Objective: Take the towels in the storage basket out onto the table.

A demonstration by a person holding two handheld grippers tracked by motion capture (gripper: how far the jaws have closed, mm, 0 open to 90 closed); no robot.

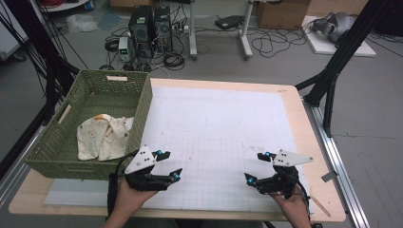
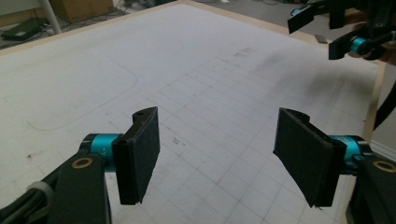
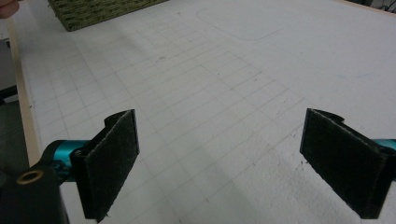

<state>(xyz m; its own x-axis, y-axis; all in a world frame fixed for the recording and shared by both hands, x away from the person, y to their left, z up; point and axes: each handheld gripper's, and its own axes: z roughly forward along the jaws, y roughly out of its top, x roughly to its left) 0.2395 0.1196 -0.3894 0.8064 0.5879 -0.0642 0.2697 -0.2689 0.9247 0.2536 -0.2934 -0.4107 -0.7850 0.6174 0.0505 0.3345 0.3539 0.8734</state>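
A green woven basket [image 1: 142, 102] stands on the left of the table with a cream patterned cloth [image 1: 102, 135] lying crumpled inside it. My left gripper [image 1: 170, 164] is held just right of the basket's near corner, open and holding nothing [image 2: 219, 158]. Near the table's front right, my right gripper [image 1: 254, 166] also stands open with nothing between its pads [image 3: 224, 163]. The two grippers point toward each other over the white gridded mat [image 1: 218, 123]. The left gripper view catches the right gripper [image 2: 336, 28] at its top right. A corner of the basket [image 3: 93, 9] appears in the right gripper view.
The mat covers most of the wooden table [image 1: 304, 128]. A thin wooden stick [image 1: 322, 206] lies at the front right edge. Black frame legs [image 1: 332, 71] stand to the right, and computers and cables [image 1: 152, 28] sit on the floor beyond.
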